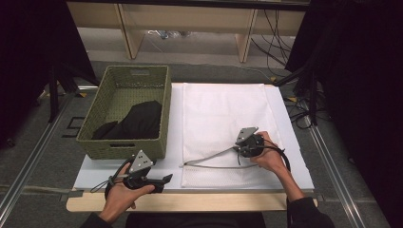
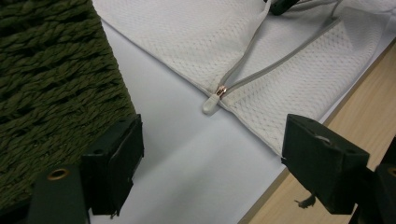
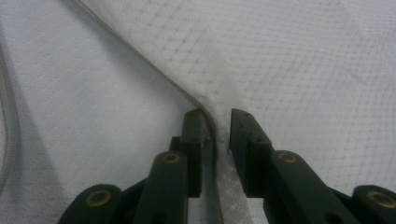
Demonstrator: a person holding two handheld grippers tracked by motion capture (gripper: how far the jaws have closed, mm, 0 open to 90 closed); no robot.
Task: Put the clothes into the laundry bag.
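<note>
Counter [image 1: 95, 175]: white sheet over a wood top, its light wood edge along the near side.

White mesh laundry bag [image 1: 223, 114] lies flat on the right half of the counter, long axis running near to far. Its grey zipper [image 1: 209, 164] runs left-right across the near end and is unzipped, with the upper edge lifted into a curve toward the right. The zipper pull [image 2: 211, 101] sits at the left end, pointing left off the bag's corner toward the basket side.

Green woven basket [image 1: 128, 111] on the far-left of the counter, long axis near-far, with a black garment [image 1: 138, 118] bunched inside.

Right tool [image 1: 243, 147] is over the bag's near-right part, narrow, pinching the lifted zipper edge [image 3: 215, 135] of the bag between its pads.

Left tool [image 1: 164, 179] is at the near-left, just beside the basket, level, aimed right at the zipper pull. It is wide open with nothing between its pads.

No readable brand or label on the bag or basket.
</note>
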